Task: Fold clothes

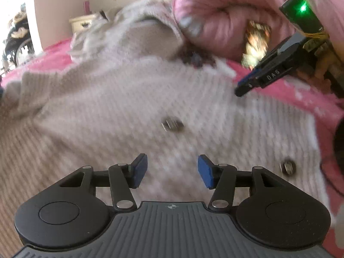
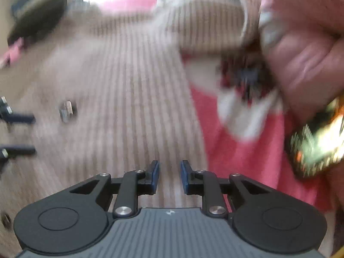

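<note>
Left wrist: ribbed beige knit cardigan (image 1: 107,111), left tool (image 1: 172,171) wide apart, empty.

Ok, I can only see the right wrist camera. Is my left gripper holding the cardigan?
Observer: No. The left wrist view shows the left gripper open above the beige ribbed cardigan, with nothing between its pads.
Operator: And what's past the cardigan over there?
Observer: A small cream cabinet stands beyond the pink bedspread; your view shows only glare that way.
</note>
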